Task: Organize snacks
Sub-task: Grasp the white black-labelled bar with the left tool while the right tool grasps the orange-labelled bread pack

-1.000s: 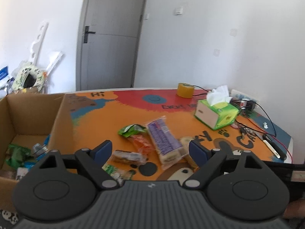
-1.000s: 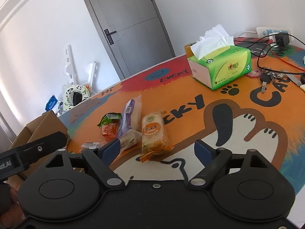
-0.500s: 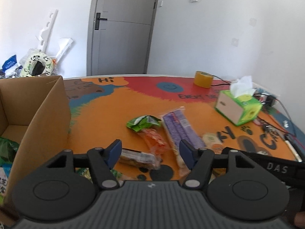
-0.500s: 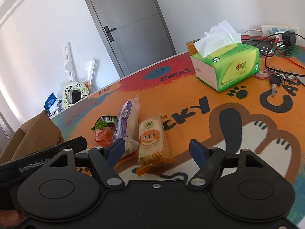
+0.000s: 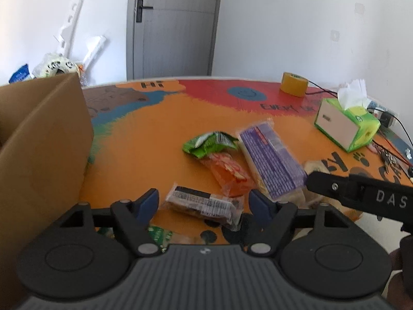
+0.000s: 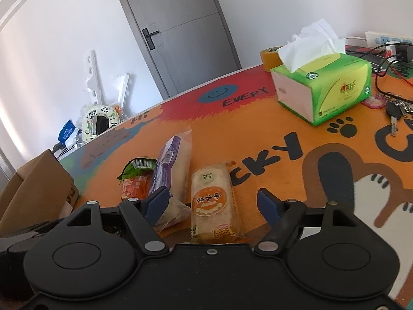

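Left wrist view, item one: our left gripper (image 5: 204,202), jaws spread and widening, pads pressing on nothing. Between the blue fingertips (image 5: 148,201) lies a dark-wrapped snack bar (image 5: 204,204) flat on the table, a gap visible on both sides of it.

Item two, just beyond the bar: an orange packet with a green top (image 5: 219,160), lying slantwise. Touching its right edge, a long purple-labelled packet (image 5: 271,160).

Item three, at the lower edge between finger and body: a small green wrapper (image 5: 158,233), mostly hidden.

Item four, left: a cardboard box (image 5: 44,149), its wall standing upright on the table; contents out of sight from here.

Item five, right: the black body of our other tool (image 5: 361,196), lettered, crossing over a pale snack.

Right wrist view, item six: our right gripper (image 6: 213,202), jaws parted and unclamped. An orange-labelled bread packet (image 6: 213,201) lies between the fingers, nearer the left one, untouched as far as we can see. The left fingertip (image 6: 157,201) overlaps the purple packet's near end; contact we cannot tell.

Item seven, further out: a green tissue box (image 6: 327,90), a roll of yellow tape (image 6: 269,56) behind it, keys (image 6: 396,111) and cables to the right, all on the painted orange table (image 6: 258,134).
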{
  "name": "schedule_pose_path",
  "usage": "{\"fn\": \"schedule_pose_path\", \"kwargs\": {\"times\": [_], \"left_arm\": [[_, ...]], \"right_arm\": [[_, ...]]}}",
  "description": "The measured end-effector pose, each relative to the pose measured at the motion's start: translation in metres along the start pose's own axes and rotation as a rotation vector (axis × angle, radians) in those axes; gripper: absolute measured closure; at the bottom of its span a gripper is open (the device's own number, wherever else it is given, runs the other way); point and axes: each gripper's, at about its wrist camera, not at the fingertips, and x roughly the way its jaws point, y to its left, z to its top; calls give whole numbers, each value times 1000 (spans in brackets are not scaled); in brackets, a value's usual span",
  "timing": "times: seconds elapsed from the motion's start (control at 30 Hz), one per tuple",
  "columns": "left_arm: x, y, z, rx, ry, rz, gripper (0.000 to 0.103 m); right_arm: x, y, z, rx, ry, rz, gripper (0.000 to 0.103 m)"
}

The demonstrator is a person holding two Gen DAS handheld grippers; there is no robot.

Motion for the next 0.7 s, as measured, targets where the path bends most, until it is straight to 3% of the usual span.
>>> {"fn": "schedule_pose_path", "kwargs": {"times": [0.1, 0.17, 0.3, 0.33, 0.7], "left_arm": [[-2, 0, -3, 12, -14, 11, 37], [-3, -1, -2, 13, -16, 5, 46], [-8, 0, -3, 1, -8, -31, 52], [-9, -1, -3, 3, -6, -42, 53], [-36, -8, -8, -1, -36, -103, 53]], "right_arm": [[1, 2, -1, -10, 9, -2, 30], [1, 2, -1, -11, 17, 11, 46], [-4, 3, -4, -35, 31, 5, 59], [-5, 3, -5, -38, 35, 0, 66], [-34, -2, -18, -24, 53, -16, 66]]}}
